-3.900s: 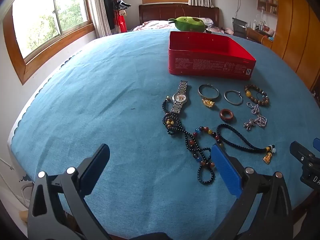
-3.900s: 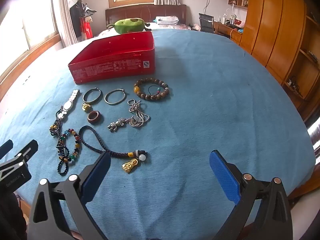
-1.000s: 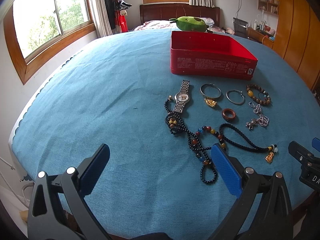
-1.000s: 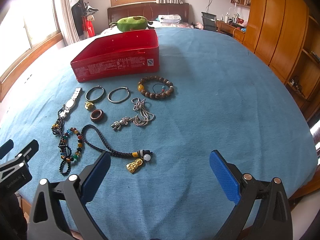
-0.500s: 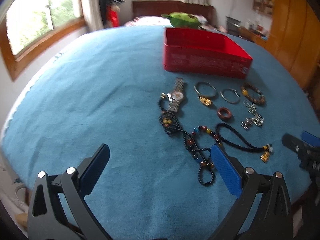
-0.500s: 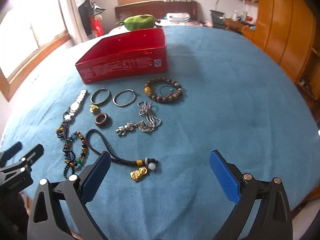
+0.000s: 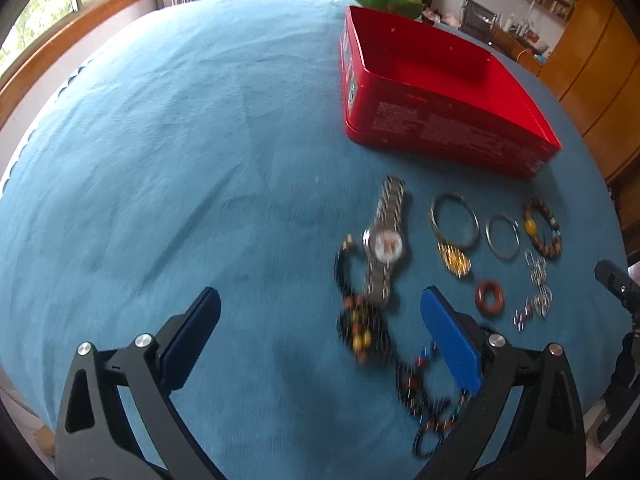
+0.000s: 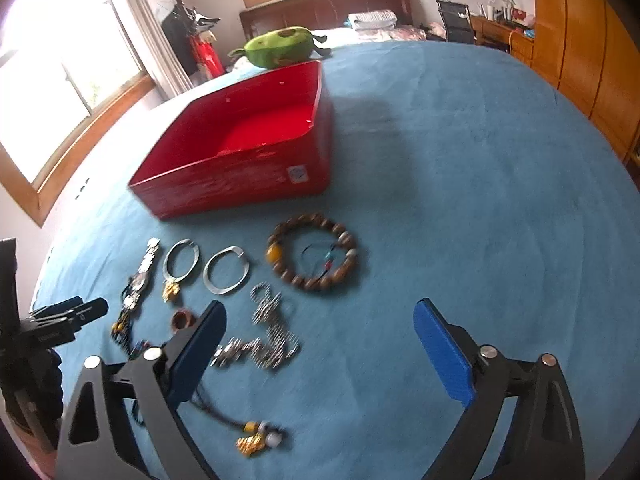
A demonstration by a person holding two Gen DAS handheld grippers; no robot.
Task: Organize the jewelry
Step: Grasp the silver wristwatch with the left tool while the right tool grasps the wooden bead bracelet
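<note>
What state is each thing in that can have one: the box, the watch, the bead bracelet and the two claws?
Red box: lid off, nothing inside.
Watch: lying flat, strap stretched out.
Bead bracelet: lying flat in a closed ring.
Left claw: open, holding nothing.
Right claw: open, holding nothing.

Red tin [image 8: 240, 184], blue cloth [image 8: 460, 160], brown bead bracelet [image 8: 312, 256], silver watch [image 7: 386, 240], green plush [image 8: 280, 46]

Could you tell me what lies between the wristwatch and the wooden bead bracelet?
Two metal bangles: one with a gold charm beside the wristwatch, then a plain silver one nearer the wooden bead bracelet. The right wrist view shows it best.
</note>
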